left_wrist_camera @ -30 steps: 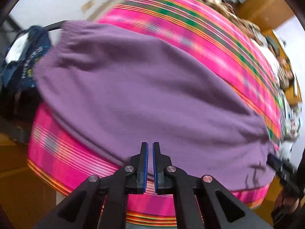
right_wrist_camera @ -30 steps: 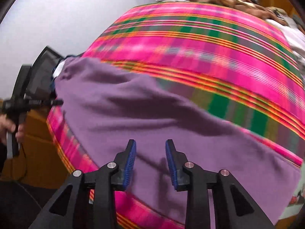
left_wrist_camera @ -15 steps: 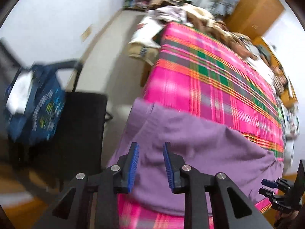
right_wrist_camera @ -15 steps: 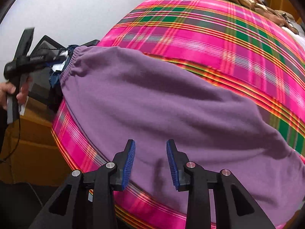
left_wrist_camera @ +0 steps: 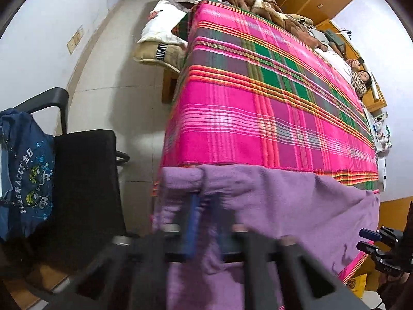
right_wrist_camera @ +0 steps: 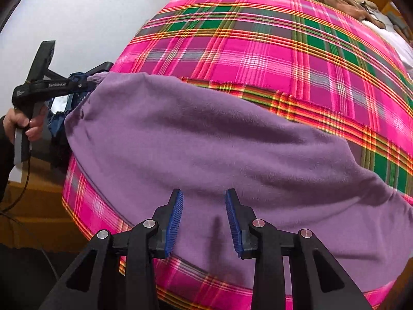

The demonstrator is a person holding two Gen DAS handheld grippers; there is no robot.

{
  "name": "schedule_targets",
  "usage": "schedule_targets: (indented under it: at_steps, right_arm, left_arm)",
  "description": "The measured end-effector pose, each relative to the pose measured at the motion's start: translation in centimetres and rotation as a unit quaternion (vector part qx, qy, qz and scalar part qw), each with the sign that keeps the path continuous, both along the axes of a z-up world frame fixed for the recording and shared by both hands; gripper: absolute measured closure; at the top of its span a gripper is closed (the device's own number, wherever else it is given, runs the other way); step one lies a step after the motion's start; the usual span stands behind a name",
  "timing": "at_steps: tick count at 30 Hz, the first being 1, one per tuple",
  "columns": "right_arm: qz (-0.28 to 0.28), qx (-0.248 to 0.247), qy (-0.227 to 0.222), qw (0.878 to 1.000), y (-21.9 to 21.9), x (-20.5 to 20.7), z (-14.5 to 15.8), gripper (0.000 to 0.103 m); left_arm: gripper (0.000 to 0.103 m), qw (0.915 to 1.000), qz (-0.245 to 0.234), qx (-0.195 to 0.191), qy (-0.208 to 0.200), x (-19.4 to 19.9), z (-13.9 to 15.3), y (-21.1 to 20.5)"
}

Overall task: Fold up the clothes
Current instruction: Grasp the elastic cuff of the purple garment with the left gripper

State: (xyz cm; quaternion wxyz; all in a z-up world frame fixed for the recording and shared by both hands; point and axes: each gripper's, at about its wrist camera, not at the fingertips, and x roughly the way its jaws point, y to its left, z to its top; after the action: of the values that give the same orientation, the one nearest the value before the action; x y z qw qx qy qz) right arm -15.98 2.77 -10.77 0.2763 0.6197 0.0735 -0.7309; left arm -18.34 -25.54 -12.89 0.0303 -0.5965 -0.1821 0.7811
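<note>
Purple fleece garment (right_wrist_camera: 206,139) is spread across the near end of the pink plaid bedcover (right_wrist_camera: 258,51). Its corner is pinched by the left gripper (left_wrist_camera: 204,222), whose jaws have just snapped closed. The right gripper (right_wrist_camera: 204,222) is held parted above the fleece.

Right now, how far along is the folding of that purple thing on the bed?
Done: the purple garment lies spread flat on the plaid bed cover, with no fold made yet. In hand: the left gripper has just been closing its jaws on the gathered corner, cloth between them. The right gripper hovers open over the near edge. Left: all the folding.
</note>
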Motion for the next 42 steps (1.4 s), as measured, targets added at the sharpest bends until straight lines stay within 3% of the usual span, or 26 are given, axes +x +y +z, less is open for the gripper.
schedule_targets:
  at_steps: [1,4,6,10,14,20,24,28,30,34,35,39,42]
  right_arm:
    - [0.002,0.001,0.002,1.000,-0.3,-0.2,0.1,0.068]
    - [0.008,0.003,0.007,1.000,-1.2,-0.6,0.3,0.068]
    - [0.008,0.005,0.008,1.000,-1.7,-1.1,0.3,0.068]
    - [0.005,0.009,0.007,1.000,-2.0,-1.8,0.3,0.068]
    - [-0.005,0.009,0.009,1.000,-1.5,-2.5,0.3,0.068]
    - [-0.019,0.007,0.010,1.000,-0.7,-2.4,0.4,0.068]
    - [-0.030,0.005,-0.006,1.000,0.0,-2.3,0.1,0.068]
    - [-0.029,0.007,0.007,1.000,0.1,-1.9,0.3,0.068]
    - [-0.032,0.005,0.000,0.999,0.2,-1.3,0.1,0.068]
    - [-0.013,0.017,0.007,1.000,-0.1,0.0,-0.1,0.068]
    - [-0.011,0.019,0.009,1.000,-0.1,0.1,-0.1,0.068]
    - [-0.031,0.018,0.008,0.999,0.7,0.2,-0.1,0.068]
    - [-0.038,0.021,0.014,0.999,1.1,0.2,0.1,0.068]
  left_arm:
    - [0.103,0.9998,0.006,0.016,0.012,0.1,0.5,-0.3]
    - [0.103,0.9983,0.029,0.012,0.049,0.9,2.2,-1.4]
    - [0.103,0.9979,0.036,0.030,0.044,0.9,1.9,-2.3]
    - [0.101,0.9990,-0.014,0.018,0.038,-0.7,2.3,-1.2]
    - [0.076,0.9993,-0.036,0.004,0.012,-2.9,0.8,-0.8]
    - [0.075,0.9978,-0.054,0.029,-0.024,-2.9,-0.9,-0.2]
    - [0.070,0.9966,-0.048,0.063,-0.022,-3.4,-1.4,-1.0]
    - [0.069,0.9954,-0.050,0.078,-0.024,-4.2,-2.3,-1.1]
    - [0.069,0.9948,-0.041,0.090,-0.023,-4.1,-2.6,-1.6]
    - [0.083,0.9939,-0.024,0.102,-0.032,-3.7,-2.8,-2.4]
    - [0.100,0.9946,-0.023,0.095,-0.034,-3.5,-2.6,-2.2]
    - [0.101,0.9975,-0.002,0.069,-0.010,-2.5,-1.2,-2.6]
    - [0.101,0.9971,0.022,0.072,-0.008,-2.3,-1.7,-3.9]
